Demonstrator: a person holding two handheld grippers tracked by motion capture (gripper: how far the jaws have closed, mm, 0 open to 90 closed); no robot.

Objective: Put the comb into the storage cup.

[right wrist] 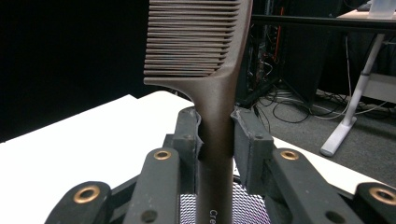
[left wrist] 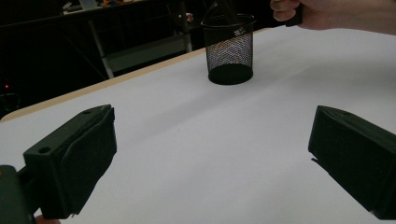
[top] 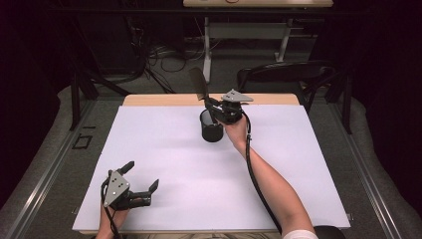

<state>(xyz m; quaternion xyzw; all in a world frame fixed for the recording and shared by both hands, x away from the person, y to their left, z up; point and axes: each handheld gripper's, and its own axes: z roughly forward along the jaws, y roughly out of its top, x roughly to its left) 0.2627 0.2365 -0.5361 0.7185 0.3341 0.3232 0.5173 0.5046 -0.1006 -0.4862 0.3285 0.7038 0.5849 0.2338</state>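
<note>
The brown comb (right wrist: pixel 205 70) stood upright over the black mesh cup (top: pixel 211 127) at the back of the white surface (top: pixel 199 174), pinched by the right tongs (top: pixel 213 107), while the left tongs (top: pixel 142 177) rested wide apart, holding nothing.

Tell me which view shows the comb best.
Right gripper view: the comb stands close up, teeth sharp, handle pinched in the right claw above the mesh cup. The high view shows it small and dark over the cup. The left gripper view catches just its handle entering the cup.
</note>
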